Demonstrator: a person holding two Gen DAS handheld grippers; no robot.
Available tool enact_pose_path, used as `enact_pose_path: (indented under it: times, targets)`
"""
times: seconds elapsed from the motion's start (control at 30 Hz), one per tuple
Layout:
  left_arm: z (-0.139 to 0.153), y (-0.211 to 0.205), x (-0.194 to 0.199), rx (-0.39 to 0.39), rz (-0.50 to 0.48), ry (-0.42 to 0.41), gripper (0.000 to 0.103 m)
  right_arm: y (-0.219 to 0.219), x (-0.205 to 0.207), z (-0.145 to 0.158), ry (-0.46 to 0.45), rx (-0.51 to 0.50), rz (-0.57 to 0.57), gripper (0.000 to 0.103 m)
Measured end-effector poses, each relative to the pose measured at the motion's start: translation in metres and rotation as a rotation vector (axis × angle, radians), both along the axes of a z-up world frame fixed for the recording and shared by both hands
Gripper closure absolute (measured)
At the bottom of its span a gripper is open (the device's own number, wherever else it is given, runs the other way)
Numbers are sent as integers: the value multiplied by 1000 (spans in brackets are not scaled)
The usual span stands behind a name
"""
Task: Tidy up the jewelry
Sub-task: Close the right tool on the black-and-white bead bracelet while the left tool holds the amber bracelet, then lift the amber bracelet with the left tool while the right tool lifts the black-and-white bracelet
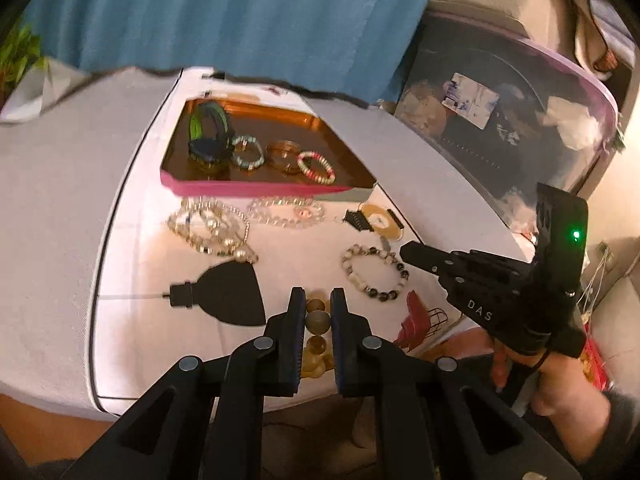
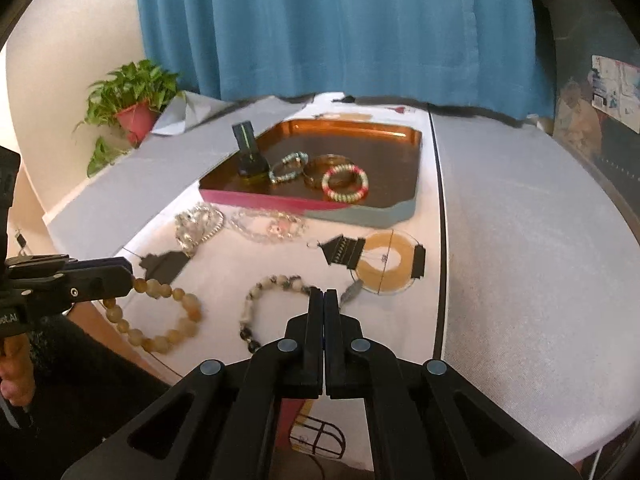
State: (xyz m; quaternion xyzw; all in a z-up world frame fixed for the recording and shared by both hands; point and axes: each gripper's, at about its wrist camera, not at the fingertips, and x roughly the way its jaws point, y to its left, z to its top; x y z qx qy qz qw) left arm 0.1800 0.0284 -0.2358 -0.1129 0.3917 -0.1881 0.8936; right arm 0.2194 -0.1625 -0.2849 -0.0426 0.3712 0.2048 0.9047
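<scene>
My left gripper [image 1: 318, 300] is shut on an amber bead bracelet [image 1: 318, 322], which hangs from it [image 2: 168, 320] near the table's front edge. My right gripper [image 2: 323, 296] is shut and empty, its tips over the near side of a white-and-black bead bracelet [image 2: 272, 282] that lies on the cloth [image 1: 374, 272]. A copper tray [image 2: 400, 132] with a pink wall holds a watch [image 2: 250, 156], a turquoise bracelet [image 2: 288, 166], a gold bangle [image 2: 320, 166] and a red-and-white bracelet [image 2: 345, 183].
Pearl bracelets [image 2: 198, 222] and a clear bead bracelet [image 2: 268, 224] lie in front of the tray on the printed cloth. A potted plant [image 2: 132, 104] stands at the back left. A blue curtain [image 2: 340, 28] hangs behind. A clear storage bin [image 1: 500, 120] is at the right.
</scene>
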Motion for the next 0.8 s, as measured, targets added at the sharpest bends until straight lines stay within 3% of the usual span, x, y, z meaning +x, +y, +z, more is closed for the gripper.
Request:
enact_pose_path:
  times: [0.27,0.33,0.47,0.53,0.57,0.6,0.8]
  targets:
    - [-9,8,8,-23,17,29,93,6,6,-11,32,-61,19,89]
    - [-13,6,10,-11,15,42,93,6,9,-13,33,-57,12,84]
    - [-17,5,12,3,5,52,93,16,9,-14,20,-74,44,62]
    - [-19,4,13,13,4,58,93,23,8,-14,4,-110,55,64]
    - [-21,3,14,22,4,64,93,22,10,-14,16,-98,55,82]
    - [-22,3,15,25,4,69,93,20,12,-13,19,-106,38,90]
    - [-21,2,13,18,0,62,93,22,10,-11,13,-112,36,91]
